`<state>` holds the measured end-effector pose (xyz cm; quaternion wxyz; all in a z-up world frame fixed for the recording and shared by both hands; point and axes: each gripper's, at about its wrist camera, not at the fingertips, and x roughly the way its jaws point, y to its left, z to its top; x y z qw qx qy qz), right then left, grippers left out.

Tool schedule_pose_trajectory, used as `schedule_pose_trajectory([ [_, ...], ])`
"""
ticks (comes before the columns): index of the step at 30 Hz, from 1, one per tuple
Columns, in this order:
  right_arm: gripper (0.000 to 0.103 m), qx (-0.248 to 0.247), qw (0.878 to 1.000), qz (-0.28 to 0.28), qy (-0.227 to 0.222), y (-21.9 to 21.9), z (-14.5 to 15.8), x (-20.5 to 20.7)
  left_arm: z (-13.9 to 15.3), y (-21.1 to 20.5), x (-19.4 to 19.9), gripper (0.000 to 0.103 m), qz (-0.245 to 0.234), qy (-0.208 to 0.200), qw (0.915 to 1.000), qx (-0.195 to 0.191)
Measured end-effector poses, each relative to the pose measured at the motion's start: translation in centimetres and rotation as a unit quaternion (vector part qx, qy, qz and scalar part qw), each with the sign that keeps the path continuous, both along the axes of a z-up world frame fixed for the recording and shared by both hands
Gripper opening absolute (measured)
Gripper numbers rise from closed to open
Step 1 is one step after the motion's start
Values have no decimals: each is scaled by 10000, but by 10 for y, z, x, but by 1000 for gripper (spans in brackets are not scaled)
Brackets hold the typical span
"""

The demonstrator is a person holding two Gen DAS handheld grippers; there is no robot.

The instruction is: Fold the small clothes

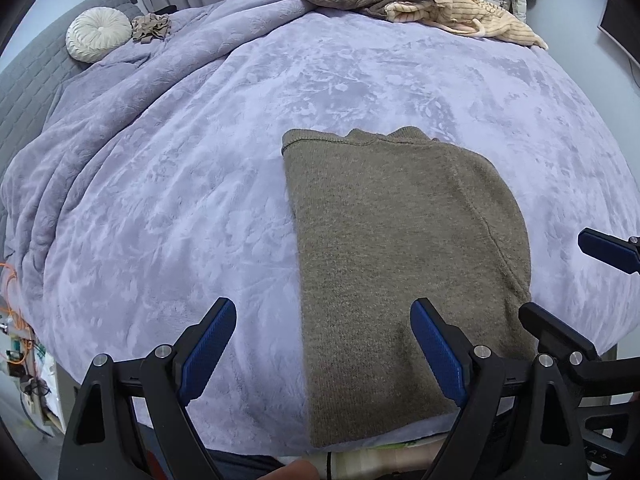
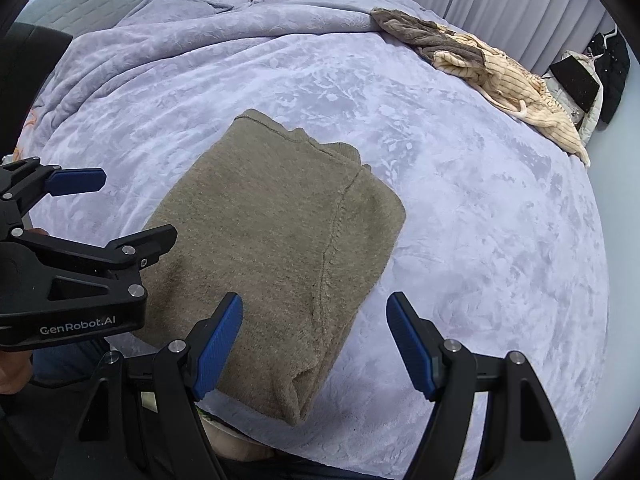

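An olive-brown knitted sweater (image 1: 400,240) lies folded into a long rectangle on the lavender bedspread (image 1: 200,160), its near end at the bed's front edge. My left gripper (image 1: 322,314) hovers open over the sweater's near left edge, one pad over the blanket and one over the knit. My right gripper (image 2: 315,308) is open above the sweater (image 2: 280,220), straddling its near right edge. Neither gripper holds anything. Each shows in the other's view: the right gripper (image 1: 554,272) at the right, the left gripper (image 2: 138,206) at the left.
A pile of unfolded clothes (image 1: 420,4), grey-brown and cream striped, lies at the far edge of the bed. A round white cushion (image 1: 98,34) and a small crumpled taupe garment (image 1: 152,26) sit by the grey headboard. Curtains hang behind the bed.
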<state>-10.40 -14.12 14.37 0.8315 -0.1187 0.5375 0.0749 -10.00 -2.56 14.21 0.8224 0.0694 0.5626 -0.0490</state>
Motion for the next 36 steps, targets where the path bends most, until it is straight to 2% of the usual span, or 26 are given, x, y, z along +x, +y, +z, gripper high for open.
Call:
schedule_pose_trajectory([
  [9, 77, -171, 9998, -131, 39, -1, 1, 14, -11, 11, 17, 90, 164, 130, 9997, -150],
  [19, 77, -185, 9990, -389, 143, -1, 1, 25, -7, 19, 22, 90, 116, 82, 9991, -411],
  [36, 77, -515, 9984, -159, 169, 37, 3, 26, -5, 46, 20, 90, 259, 12, 9973, -692],
])
